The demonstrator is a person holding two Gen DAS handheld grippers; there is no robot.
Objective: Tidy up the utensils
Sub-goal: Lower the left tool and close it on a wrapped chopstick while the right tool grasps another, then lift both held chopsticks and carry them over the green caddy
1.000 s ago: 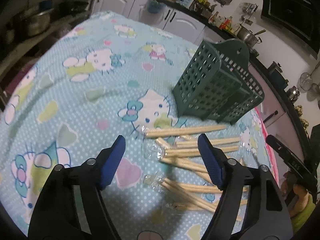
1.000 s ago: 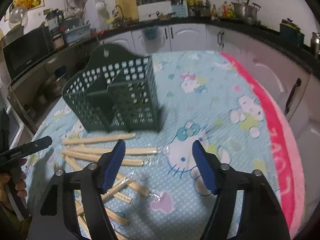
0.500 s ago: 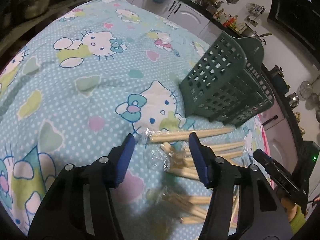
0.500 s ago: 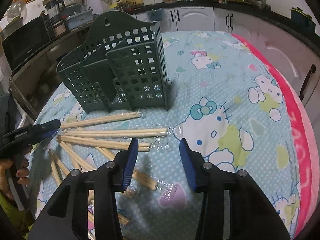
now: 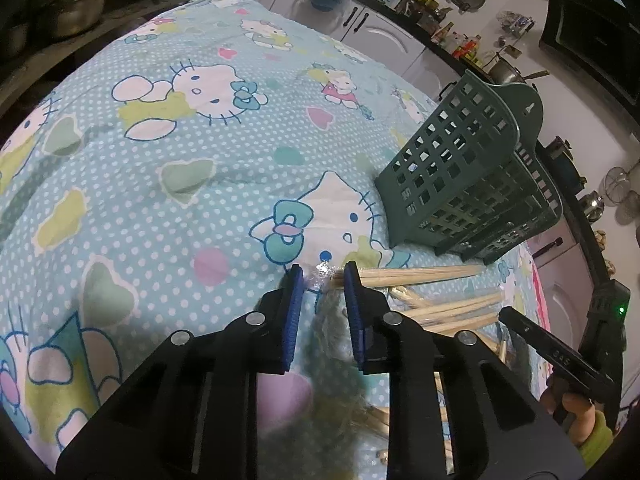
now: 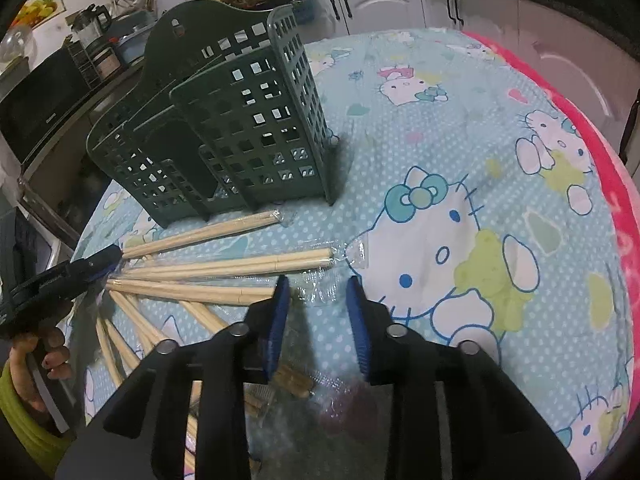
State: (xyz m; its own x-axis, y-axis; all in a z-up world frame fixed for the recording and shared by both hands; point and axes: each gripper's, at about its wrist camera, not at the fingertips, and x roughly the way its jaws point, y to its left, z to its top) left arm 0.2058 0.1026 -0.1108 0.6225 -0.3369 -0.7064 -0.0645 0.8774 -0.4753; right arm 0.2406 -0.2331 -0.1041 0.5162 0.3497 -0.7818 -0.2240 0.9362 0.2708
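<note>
I count one green slotted utensil holder, my two grippers, and several wrapped chopstick pairs, too overlapped to number

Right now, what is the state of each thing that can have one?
Green holder: upright, no chopsticks seen inside.
Chopsticks: wrapped in clear plastic, scattered flat on the cloth.
Left gripper: fingers closing around a wrapper end.
Right gripper: fingers closing around a wrapper end.
</note>
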